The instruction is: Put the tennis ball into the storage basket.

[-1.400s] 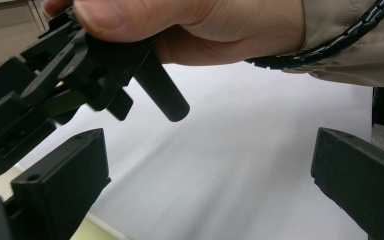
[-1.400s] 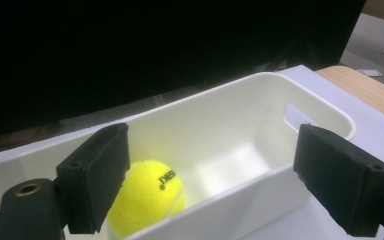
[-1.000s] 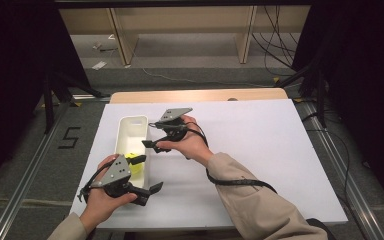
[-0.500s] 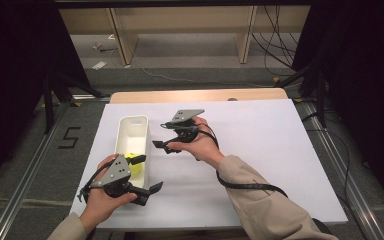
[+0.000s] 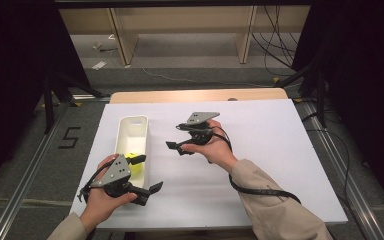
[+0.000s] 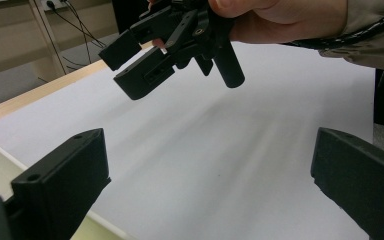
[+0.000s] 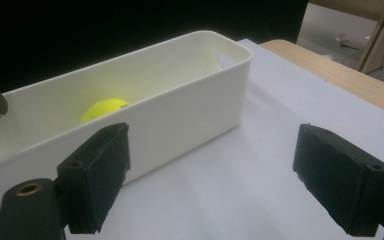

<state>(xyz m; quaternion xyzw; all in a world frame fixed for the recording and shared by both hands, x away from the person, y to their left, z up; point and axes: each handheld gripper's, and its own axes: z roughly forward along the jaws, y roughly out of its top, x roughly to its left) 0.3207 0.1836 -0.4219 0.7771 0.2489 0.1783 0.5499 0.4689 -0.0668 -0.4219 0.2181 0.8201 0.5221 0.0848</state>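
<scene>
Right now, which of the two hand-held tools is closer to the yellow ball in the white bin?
Left. The left tool is by the white bin's near end, one jaw over the yellow ball. The right tool hovers over the table, off the bin's right side.

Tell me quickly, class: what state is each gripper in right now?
Left gripper: open, nothing between its jaws, beside the white bin.
Right gripper: open, holding nothing, above the table.
</scene>
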